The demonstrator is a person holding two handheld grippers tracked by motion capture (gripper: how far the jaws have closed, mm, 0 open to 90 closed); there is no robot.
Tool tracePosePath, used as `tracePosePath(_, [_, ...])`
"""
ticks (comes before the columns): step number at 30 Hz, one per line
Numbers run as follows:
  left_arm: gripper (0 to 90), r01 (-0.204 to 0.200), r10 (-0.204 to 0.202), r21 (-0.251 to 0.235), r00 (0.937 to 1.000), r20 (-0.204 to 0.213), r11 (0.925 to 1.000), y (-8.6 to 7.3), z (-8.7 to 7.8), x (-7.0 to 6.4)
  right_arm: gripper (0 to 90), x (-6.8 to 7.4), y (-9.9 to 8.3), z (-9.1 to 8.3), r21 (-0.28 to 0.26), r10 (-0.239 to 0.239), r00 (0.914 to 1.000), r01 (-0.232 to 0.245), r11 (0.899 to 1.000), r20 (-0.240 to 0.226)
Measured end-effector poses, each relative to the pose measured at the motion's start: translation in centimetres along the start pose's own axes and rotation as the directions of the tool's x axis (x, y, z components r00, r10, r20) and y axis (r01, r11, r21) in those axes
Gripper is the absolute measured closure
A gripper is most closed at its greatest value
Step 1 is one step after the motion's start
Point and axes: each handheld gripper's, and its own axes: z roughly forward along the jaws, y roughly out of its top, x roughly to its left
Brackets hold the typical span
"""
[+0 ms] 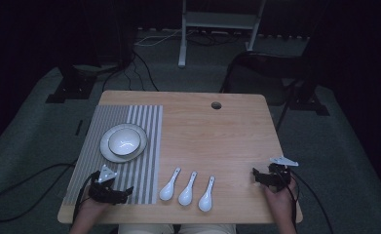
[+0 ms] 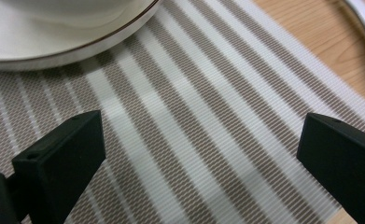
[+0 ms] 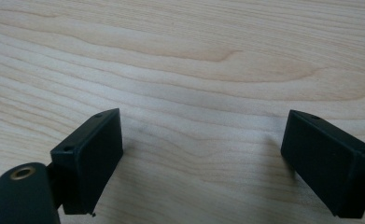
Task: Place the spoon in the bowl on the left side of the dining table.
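Pale wood tabletop [image 1: 227, 126] carries a striped placemat [image 1: 144, 180], and a bowl [image 1: 123, 141] already sits on a plate [image 1: 107, 150] upon it. Three white spoons [image 1: 187, 190] lie untouched just right of the placemat. Left gripper [image 1: 122, 196] over the placemat and right gripper [image 1: 256, 176] well right of it both have jaws apart, empty.

High view overhead facing forward, left gripper view close over striped placemat [image 2: 194, 116], shared with high view

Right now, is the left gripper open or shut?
Open. In the left gripper view the left gripper has its two black jaws standing wide apart, with bare striped placemat between them and nothing held.
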Motion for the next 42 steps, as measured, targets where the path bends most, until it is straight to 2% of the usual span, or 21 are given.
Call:
tracePosePath(4, [1.1,-0.007,0.007,-0.002,0.9999,0.014,1.0000,0.5,0.2,-0.4,12.1,0.0,0.0,0.0,0.000,0.000,1.0000,0.000,1.000,0.000])
tracePosePath(10, [1.1,-0.022,0.023,-0.008,0.9971,0.073,0.9997,1.8,1.1,-1.6,12.1,0.0,0.0,0.0,0.000,0.000,1.0000,0.000,1.000,0.000])
tracePosePath(11, [1.1,-0.022,0.023,-0.008,0.9971,0.073,0.9997,1.8,1.1,-1.6,12.1,0.0,0.0,0.0,0.000,0.000,1.0000,0.000,1.000,0.000])
tracePosePath(15, [1.1,-0.072,0.072,0.004,0.9946,0.075,0.9974,2.8,1.5,-2.6,12.1,0.0,0.0,0.0,0.000,0.000,1.0000,0.000,1.000,0.000])
tracePosePath(20, [1.2,-0.094,0.093,0.000,0.9915,0.090,0.9956,3.9,1.8,-3.7,12.1,0.0,0.0,0.0,0.000,0.000,1.0000,0.000,1.000,0.000])
tracePosePath(23, [1.2,-0.121,0.120,0.007,0.9878,0.100,0.9926,4.5,2.2,-4.3,12.1,0.0,0.0,0.0,0.000,0.000,1.0000,0.000,1.000,0.000])
tracePosePath(28, [3.3,-0.130,0.129,-0.004,0.9827,0.133,0.9915,5.3,2.7,-5.2,12.1,0.0,0.0,0.0,0.000,0.000,1.0000,0.000,1.000,0.000])
tracePosePath(35, [3.3,-0.150,0.149,-0.009,0.9767,0.154,0.9887,6.4,3.1,-6.3,12.1,0.0,0.0,0.0,0.000,0.000,1.0000,0.000,1.000,0.000])
tracePosePath(42, [3.4,-0.180,0.178,-0.005,0.9676,0.179,0.9836,7.2,3.8,-7.5,12.1,0.0,0.0,0.0,0.000,0.000,1.0000,0.000,1.000,0.000])
